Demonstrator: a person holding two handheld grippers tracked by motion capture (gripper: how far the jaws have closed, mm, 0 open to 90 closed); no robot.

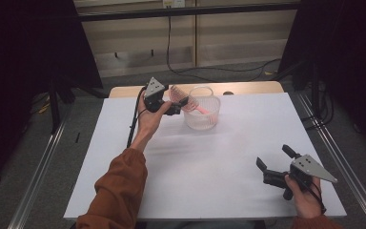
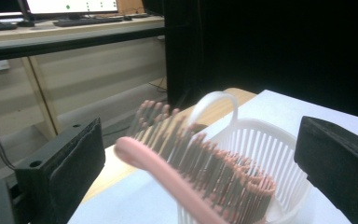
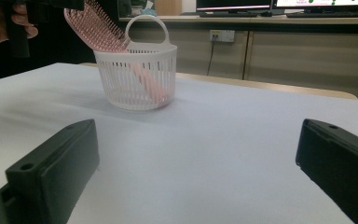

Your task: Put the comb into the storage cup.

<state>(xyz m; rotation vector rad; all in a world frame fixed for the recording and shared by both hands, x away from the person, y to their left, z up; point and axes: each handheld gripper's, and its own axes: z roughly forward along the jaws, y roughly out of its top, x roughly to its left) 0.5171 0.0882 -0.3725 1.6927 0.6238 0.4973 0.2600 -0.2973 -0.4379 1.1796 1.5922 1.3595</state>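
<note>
Your left gripper (image 1: 178,106) sits at the far side of the white table (image 1: 124,157), right beside the pink hairbrush (image 1: 181,98), jaws spread either side of the brush head with no clamp visible in the left gripper view, so it reads as let go or about to be. The brush stands handle-down in the white slatted basket (image 1: 205,117), leaning on the rim; long axis tilted, bristled head up and toward far left, handle toward the basket floor. Likely propped that way because it's longer than the basket. Your right gripper (image 1: 274,160) hovers near right, jaws wide apart, empty, aimed at the basket.
</note>
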